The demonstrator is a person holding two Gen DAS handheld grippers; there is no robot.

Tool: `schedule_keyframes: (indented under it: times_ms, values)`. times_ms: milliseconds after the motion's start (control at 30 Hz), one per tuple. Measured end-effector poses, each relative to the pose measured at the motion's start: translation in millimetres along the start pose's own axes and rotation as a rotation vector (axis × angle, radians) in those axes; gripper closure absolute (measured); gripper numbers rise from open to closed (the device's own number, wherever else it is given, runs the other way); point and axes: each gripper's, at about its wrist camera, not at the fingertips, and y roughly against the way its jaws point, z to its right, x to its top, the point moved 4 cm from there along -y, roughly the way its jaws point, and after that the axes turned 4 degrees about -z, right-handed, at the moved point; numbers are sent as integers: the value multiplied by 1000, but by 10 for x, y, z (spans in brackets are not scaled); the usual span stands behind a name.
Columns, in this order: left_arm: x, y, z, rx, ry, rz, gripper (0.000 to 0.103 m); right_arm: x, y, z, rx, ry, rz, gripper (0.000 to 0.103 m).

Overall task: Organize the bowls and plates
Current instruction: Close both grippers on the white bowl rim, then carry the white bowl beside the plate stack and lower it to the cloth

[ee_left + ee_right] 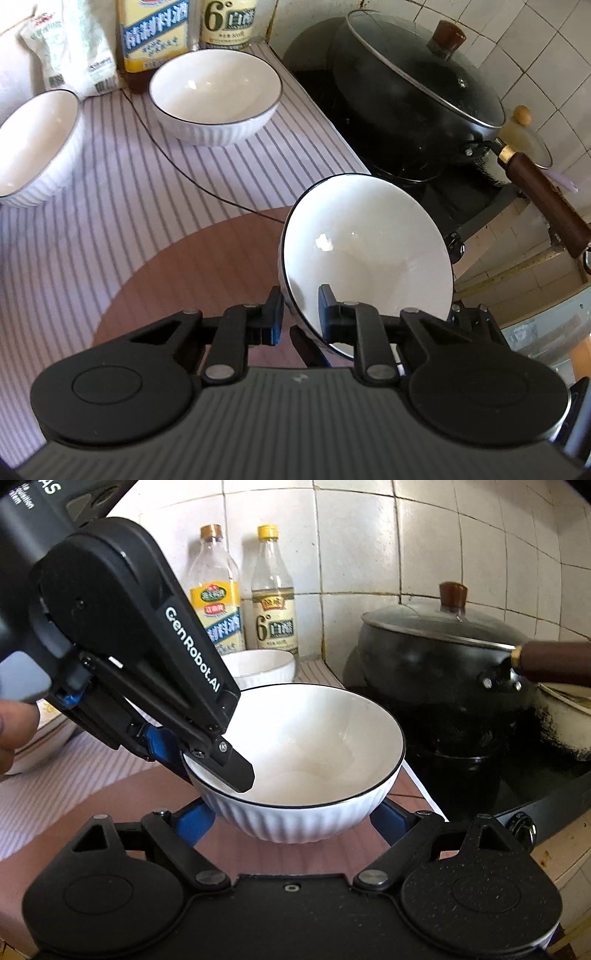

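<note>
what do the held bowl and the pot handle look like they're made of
The held bowl looks like glazed ceramic: glossy white inside, ribbed outside, thin dark rim line. The pot handle looks like dark wood with a brass-coloured collar, though it could be wood-look plastic.

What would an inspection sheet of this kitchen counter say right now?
Surface: striped cloth with a brown mat.
Job's things: three white bowls; one held bowl, two bowls on the cloth.
Clutter: two bottles, white bag.
Grippers: left gripper pinches the held bowl's rim; right gripper open around its base.
Cables: thin black wire across the cloth.
Surroundings: lidded black wok, tiled wall.
</note>
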Motion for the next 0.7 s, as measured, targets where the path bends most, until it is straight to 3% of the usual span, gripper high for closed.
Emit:
schedule_keyframes:
  times_ms: [167, 333, 500, 700]
  values:
    - [-19, 304, -168, -11, 33, 34, 85, 126, 125, -211, 13, 25, 1, 10]
    - [-75, 682, -443, -12, 95, 91, 85, 326, 297, -483, 85, 42, -18, 10]
    - [-175, 977, -779, 42, 134, 130, 85, 454, 305, -851, 141, 122, 10, 10]
    - [-337, 1078, -1252, 75, 218, 119, 85, 457, 248, -1300, 206, 229, 24, 10]
